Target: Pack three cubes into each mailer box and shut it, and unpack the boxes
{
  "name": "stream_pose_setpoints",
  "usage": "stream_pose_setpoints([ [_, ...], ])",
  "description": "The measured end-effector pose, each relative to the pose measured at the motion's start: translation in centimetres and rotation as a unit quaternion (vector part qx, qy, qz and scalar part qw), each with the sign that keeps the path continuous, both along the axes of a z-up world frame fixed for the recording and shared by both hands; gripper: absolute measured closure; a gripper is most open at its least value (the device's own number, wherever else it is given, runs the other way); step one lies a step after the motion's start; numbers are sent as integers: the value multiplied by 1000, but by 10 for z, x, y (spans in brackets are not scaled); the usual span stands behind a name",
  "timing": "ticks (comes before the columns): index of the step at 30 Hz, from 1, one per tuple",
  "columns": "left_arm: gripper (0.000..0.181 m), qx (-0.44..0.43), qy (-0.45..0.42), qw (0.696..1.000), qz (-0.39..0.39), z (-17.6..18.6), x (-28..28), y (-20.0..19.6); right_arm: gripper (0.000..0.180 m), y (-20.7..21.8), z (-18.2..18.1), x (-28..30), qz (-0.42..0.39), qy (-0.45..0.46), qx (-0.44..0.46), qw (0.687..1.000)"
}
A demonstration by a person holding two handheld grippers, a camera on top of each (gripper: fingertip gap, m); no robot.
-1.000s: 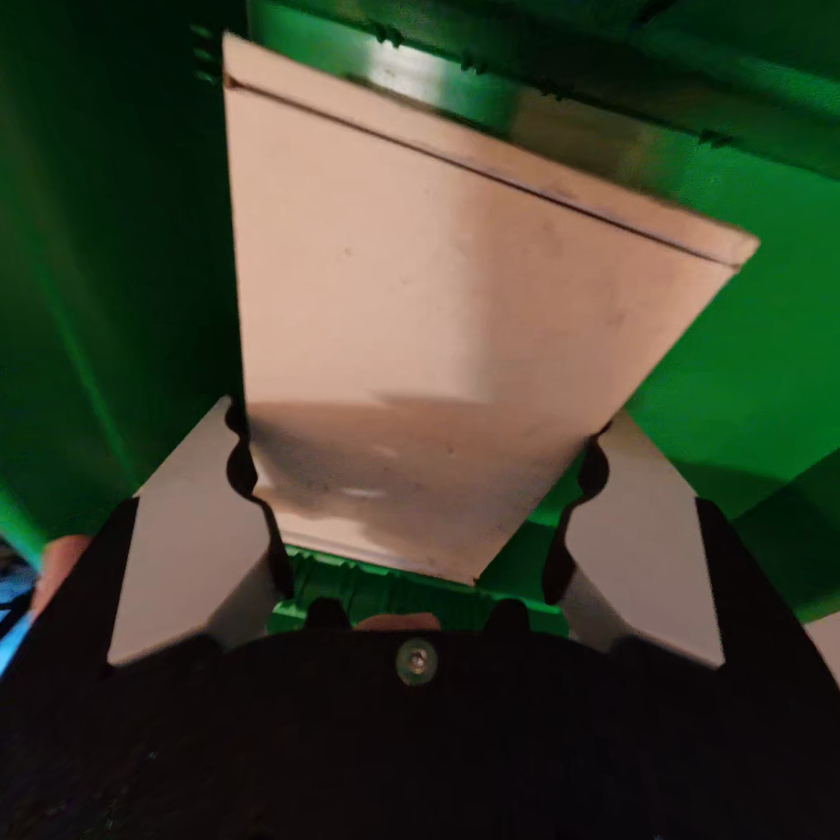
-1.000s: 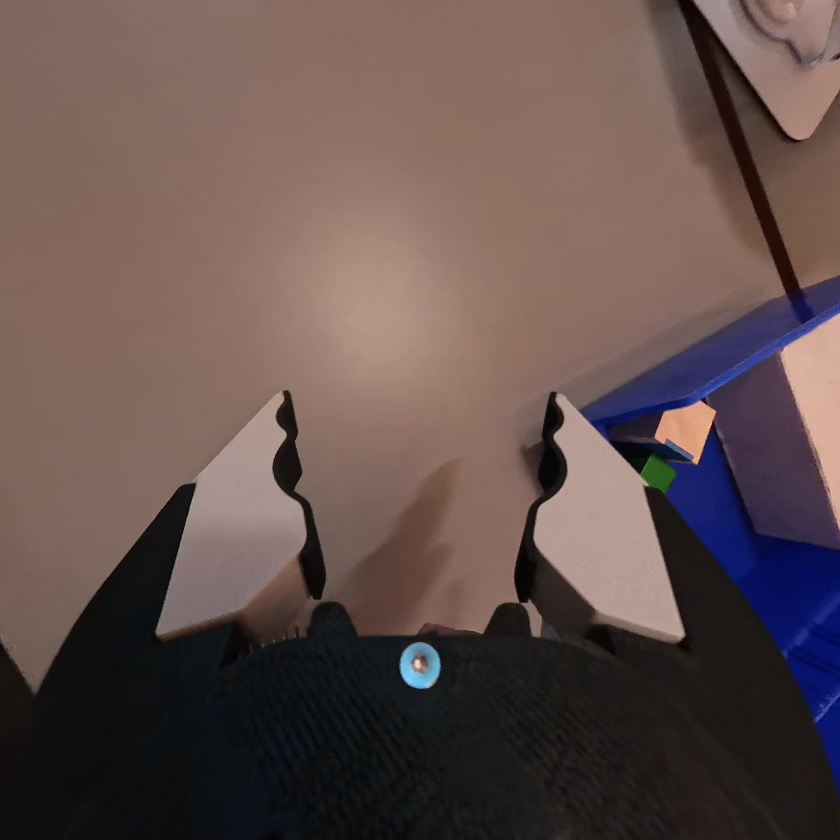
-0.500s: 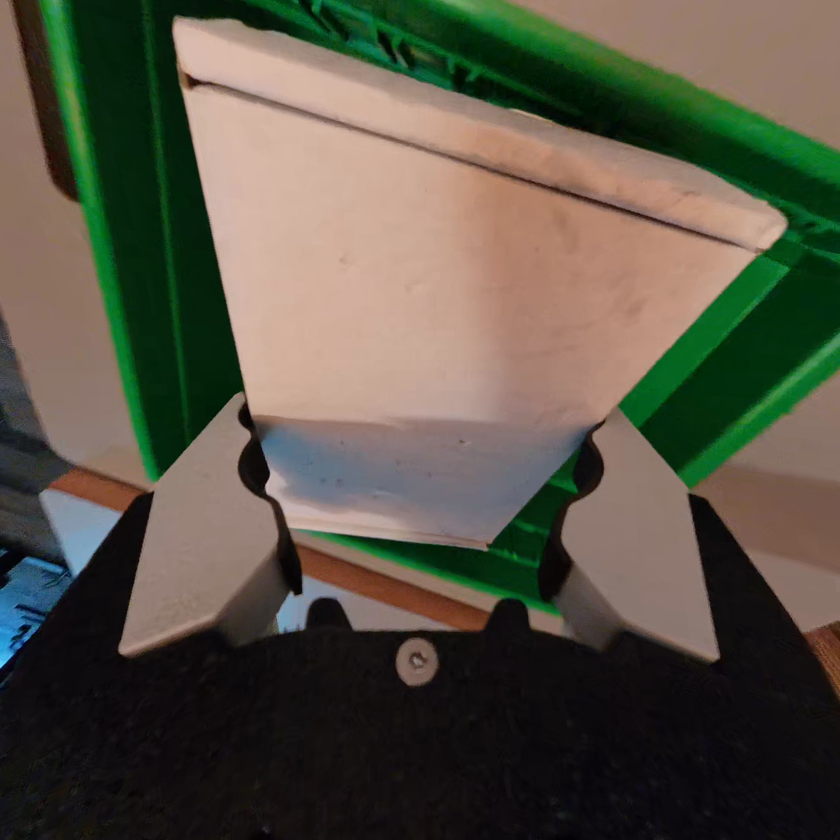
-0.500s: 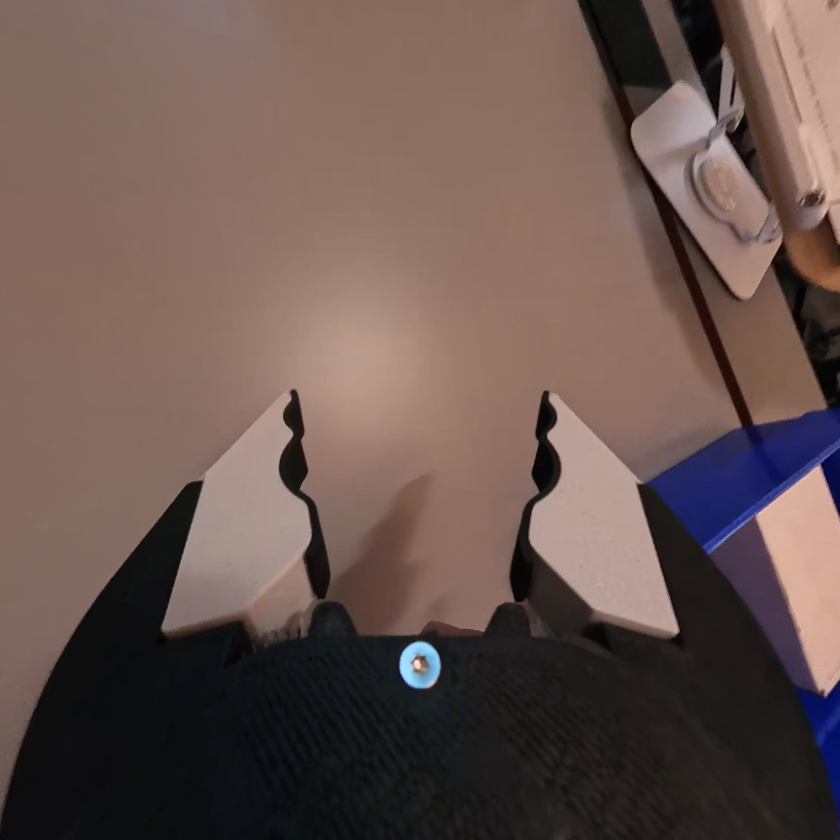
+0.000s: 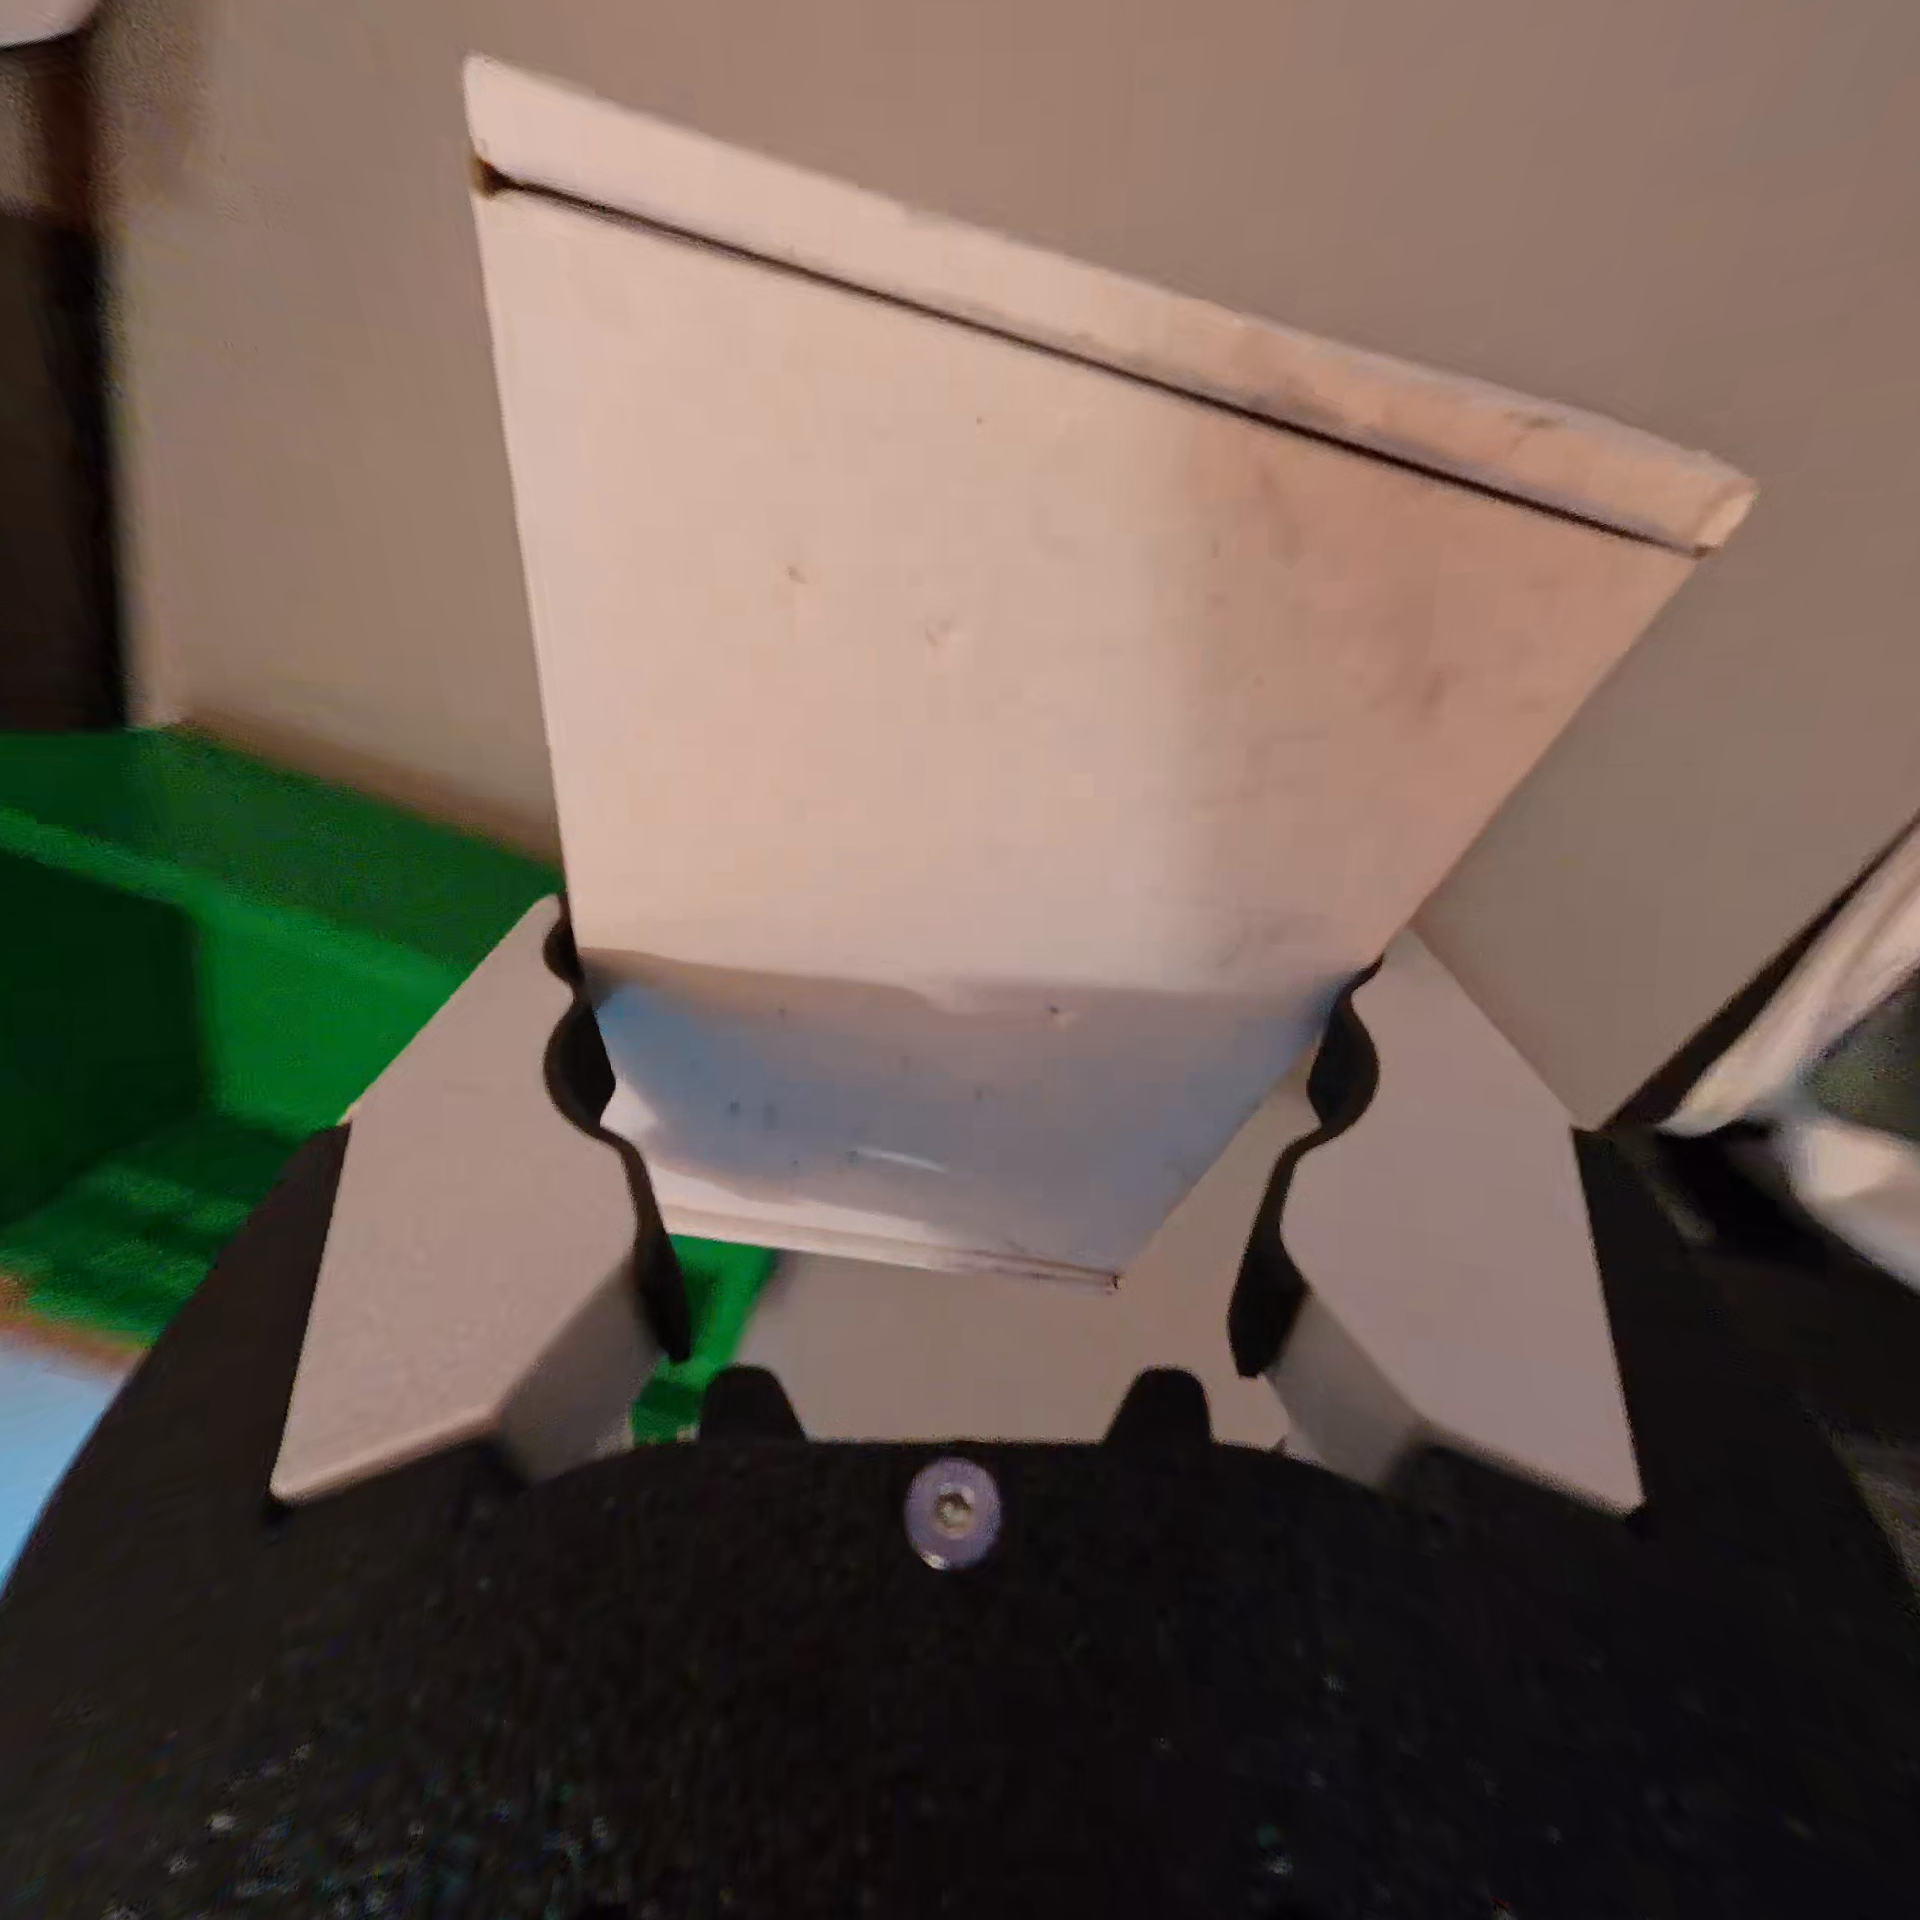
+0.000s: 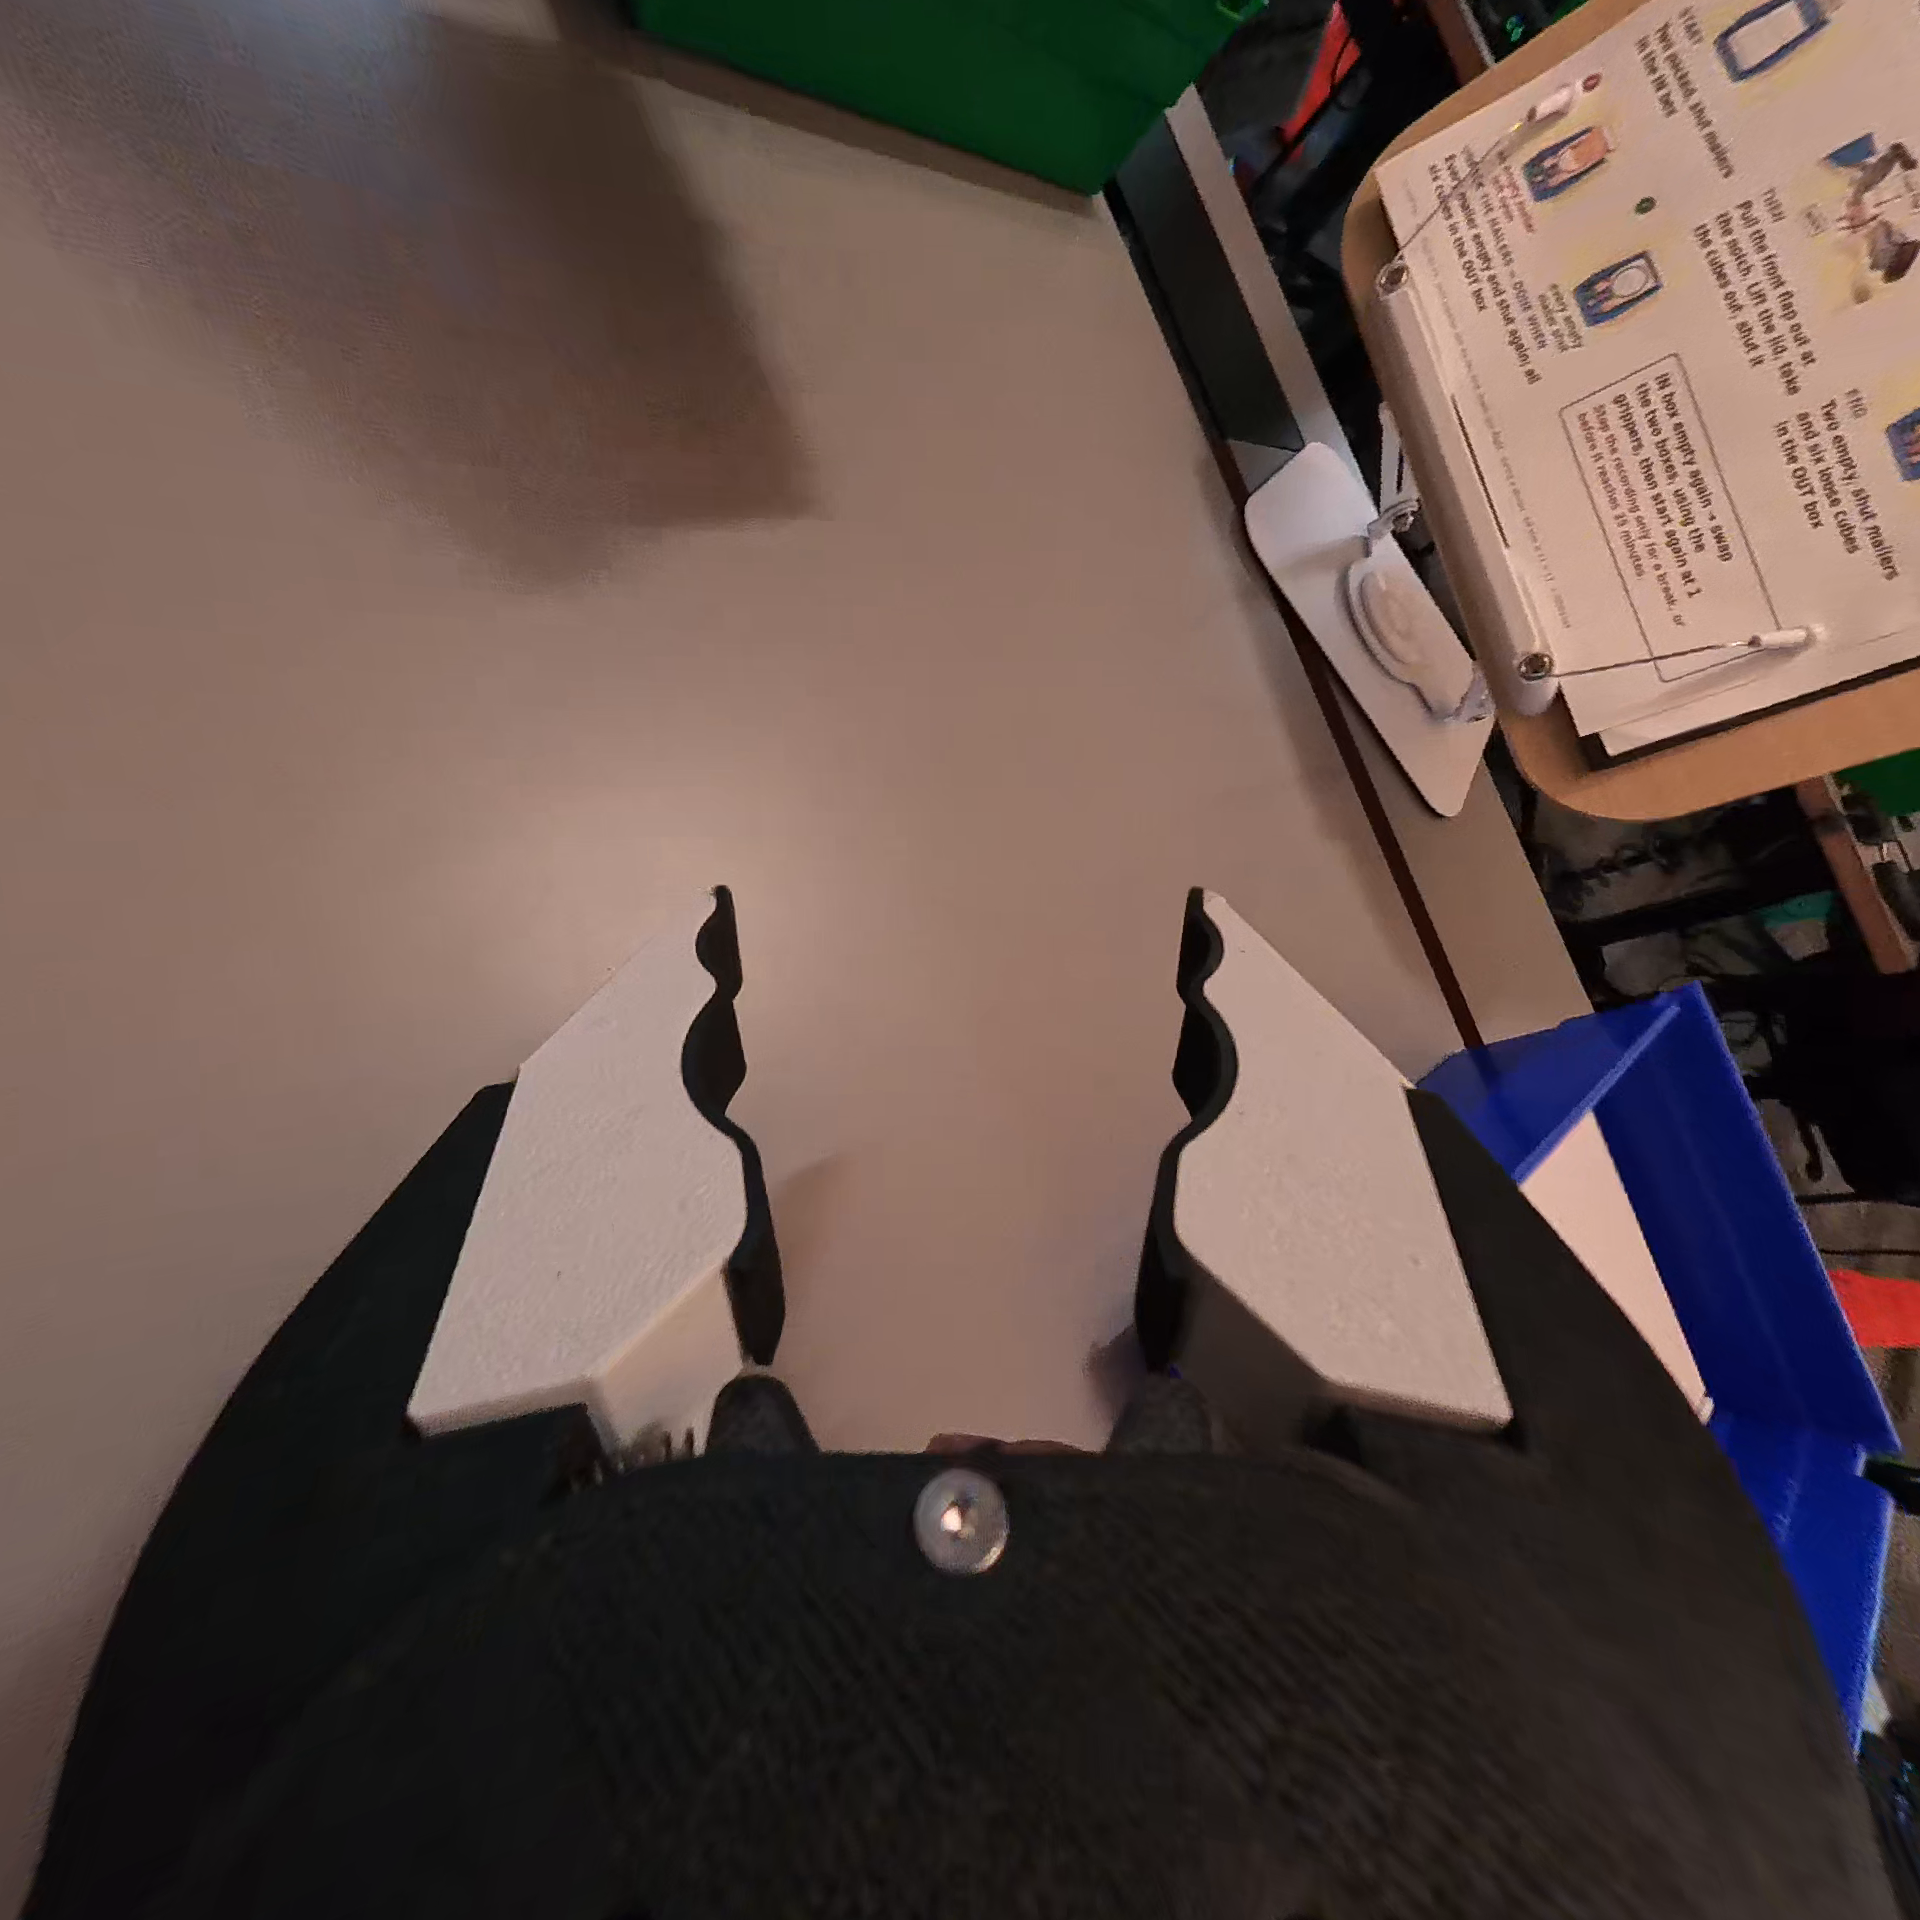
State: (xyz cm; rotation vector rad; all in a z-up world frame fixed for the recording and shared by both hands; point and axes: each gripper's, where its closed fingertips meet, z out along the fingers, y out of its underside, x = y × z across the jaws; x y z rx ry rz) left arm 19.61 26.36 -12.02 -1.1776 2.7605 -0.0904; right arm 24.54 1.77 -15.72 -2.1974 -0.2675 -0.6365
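My left gripper (image 5: 961, 987) is shut on a closed white mailer box (image 5: 1018, 665) and holds it by its near end, in the air above the beige table (image 5: 1455, 208). The box lid is shut and what is inside is hidden. My right gripper (image 6: 956, 914) is open and empty, over the bare table (image 6: 623, 675). A second white mailer box (image 6: 1610, 1257) lies in the blue bin (image 6: 1766, 1195) at my right. No cubes show.
A green bin (image 5: 208, 935) stands at the lower left of the left wrist view, and also at the far edge in the right wrist view (image 6: 935, 73). A clipboard with a printed sheet (image 6: 1662, 395) and a white stand foot (image 6: 1371, 623) lie past the table's right edge.
My left gripper has lifted the mailer box up out of the green bin and carried it over the table. My right gripper has drawn back and up, away from the blue bin.
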Motion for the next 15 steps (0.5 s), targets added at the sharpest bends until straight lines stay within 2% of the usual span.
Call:
stream_pose_setpoints([
  [3,45,-57,24,998,11,-50,-24,-78,93,-8,4,-18,45,24,1,999],
  [6,45,-47,26,999,-2,-96,-34,-124,94,-13,8,-29,76,13,8,997],
  [10,46,-8,11,1000,-7,-129,-30,-151,94,-20,4,-26,72,1,-11,997],
  [15,45,-39,-32,999,5,-131,-18,-164,92,-20,-16,-29,99,-19,-55,993],
])
